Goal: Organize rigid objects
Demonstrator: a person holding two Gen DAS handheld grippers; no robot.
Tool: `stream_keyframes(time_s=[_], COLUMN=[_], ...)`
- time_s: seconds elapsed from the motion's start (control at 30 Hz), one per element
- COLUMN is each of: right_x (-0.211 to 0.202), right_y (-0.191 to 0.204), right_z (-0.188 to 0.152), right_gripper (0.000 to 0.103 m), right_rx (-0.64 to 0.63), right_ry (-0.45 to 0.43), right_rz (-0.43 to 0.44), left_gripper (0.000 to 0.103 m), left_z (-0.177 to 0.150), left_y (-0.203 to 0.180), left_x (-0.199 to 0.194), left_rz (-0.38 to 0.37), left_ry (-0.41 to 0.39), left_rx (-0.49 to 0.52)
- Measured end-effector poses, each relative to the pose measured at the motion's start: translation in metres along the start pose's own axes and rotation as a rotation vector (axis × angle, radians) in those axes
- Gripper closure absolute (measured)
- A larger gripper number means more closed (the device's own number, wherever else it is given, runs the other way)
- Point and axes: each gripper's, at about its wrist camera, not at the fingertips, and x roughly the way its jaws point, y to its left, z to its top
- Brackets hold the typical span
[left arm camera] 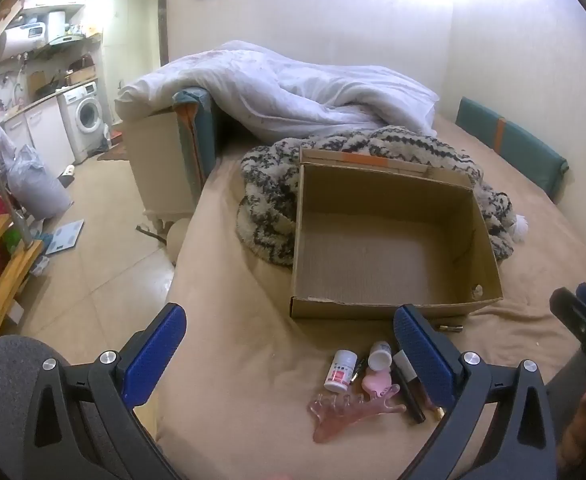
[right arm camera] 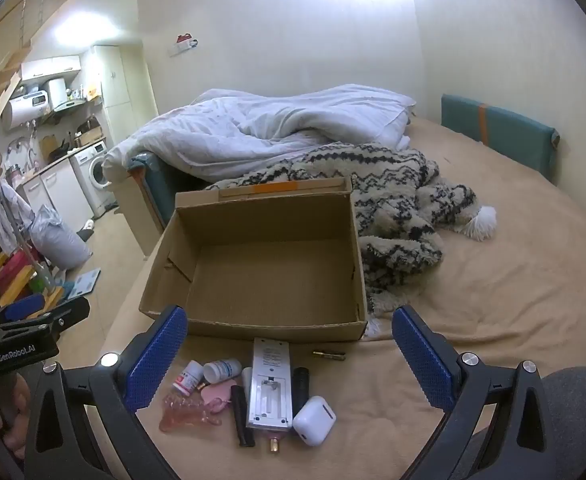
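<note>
Both grippers hang low over the near edge of the bed (right arm camera: 493,280), jaws spread wide with nothing between the blue pads: the left gripper (left arm camera: 289,354) frames the left end of a cluster of small things, the right gripper (right arm camera: 289,354) frames the whole cluster. Reading that cluster from the left in the right wrist view: a pink clear comb (right arm camera: 189,414) lies flat, two small white bottles (right arm camera: 217,372) lie on their sides just behind it, a pink heart-shaped piece (right arm camera: 219,394) sits against them, then a black stick (right arm camera: 241,416), a white remote (right arm camera: 269,388) lying face down with its battery bay open, a black tube (right arm camera: 302,386) beside it, and a white earbud case (right arm camera: 314,420) at the right end. A small brass-coloured piece (right arm camera: 329,355) lies apart, nearer the box. Behind them all stands an open cardboard box (right arm camera: 261,272), with nothing inside, its flap up. A fuzzy patterned blanket (right arm camera: 397,208) lies bunched against the box's right side, and a white duvet (right arm camera: 273,128) is heaped farther back.
</note>
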Motion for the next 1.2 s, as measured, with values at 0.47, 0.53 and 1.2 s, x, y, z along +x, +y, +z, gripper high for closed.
stream_keyframes(time_s=[0.47, 0.53, 1.2], right_x=[0.0018, 0.0007, 0.0017], right_y=[0.003, 0.0032, 0.0043], right_z=[0.0004, 0.0005, -0.002], right_gripper=[0.0, 0.0, 0.0], right_rx=[-0.004, -0.008, -0.012], right_ry=[0.005, 0.004, 0.006], right_rz=[-0.001, -0.002, -0.005], left_gripper=[0.0, 0.0, 0.0], left_z=[-0.0001, -0.0003, -0.0064], left_y=[-0.0002, -0.0004, 0.0013], left_x=[-0.0003, 0.0001, 0.0016], left_rz=[0.007, 0.007, 0.012], left_ry=[-0.006, -0.004, -0.003], left_rx=[0.005, 0.006, 0.019])
